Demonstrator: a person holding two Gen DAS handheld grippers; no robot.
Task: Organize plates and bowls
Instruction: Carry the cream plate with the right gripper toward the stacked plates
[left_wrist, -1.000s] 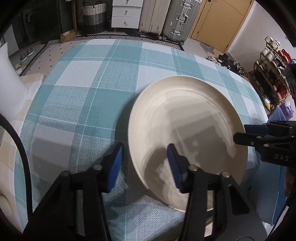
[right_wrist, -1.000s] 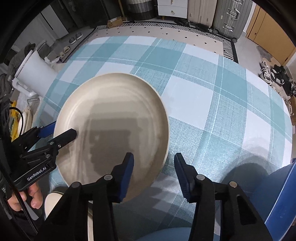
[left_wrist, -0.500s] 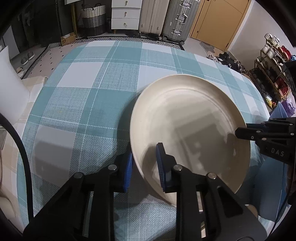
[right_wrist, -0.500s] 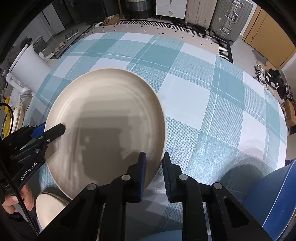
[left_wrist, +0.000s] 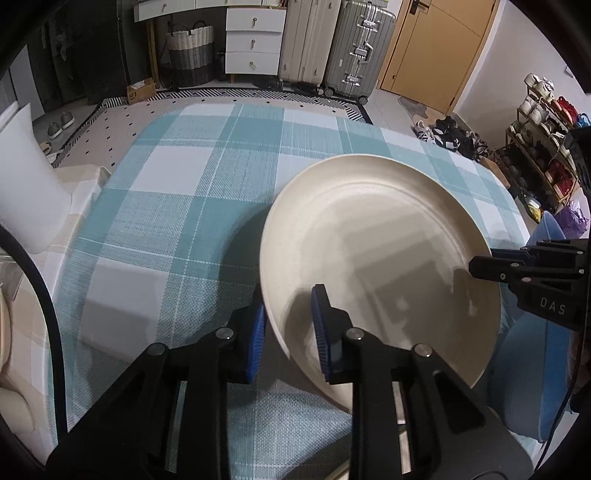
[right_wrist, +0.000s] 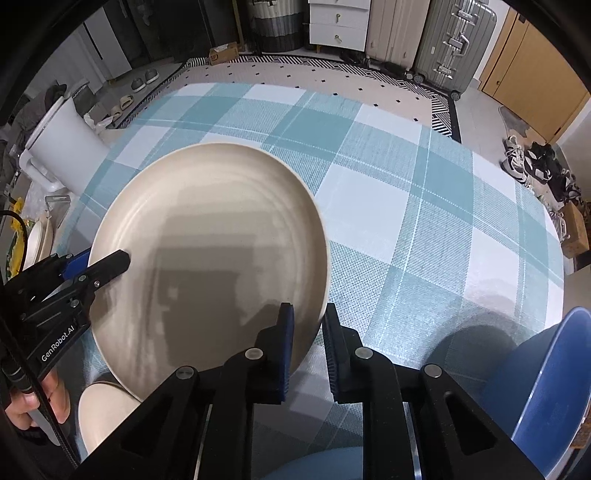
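A large cream plate (left_wrist: 376, 251) (right_wrist: 207, 251) hangs tilted just above the teal checked tablecloth (left_wrist: 177, 199) (right_wrist: 406, 206). My left gripper (left_wrist: 288, 325) is shut on the plate's left rim, one blue pad under the rim and one on top. My right gripper (right_wrist: 308, 332) is shut on the opposite rim in the same way. Each gripper shows in the other's view at the plate's far edge: the right one (left_wrist: 480, 264), the left one (right_wrist: 107, 260). A second cream dish (right_wrist: 103, 413) lies below the plate near the table's front edge, partly hidden.
A blue chair (right_wrist: 546, 387) (left_wrist: 550, 332) stands at the table's near right. A white cylinder (right_wrist: 62, 147) stands off the left side. Suitcases (left_wrist: 351, 48), a drawer unit (left_wrist: 253, 40), a basket (left_wrist: 190, 51) and a shoe rack (left_wrist: 539, 155) stand around the room.
Both grippers went from open astride the plate's rim to shut on it. The plate has since come up off the tablecloth and tilted, its shadow now showing beneath it.
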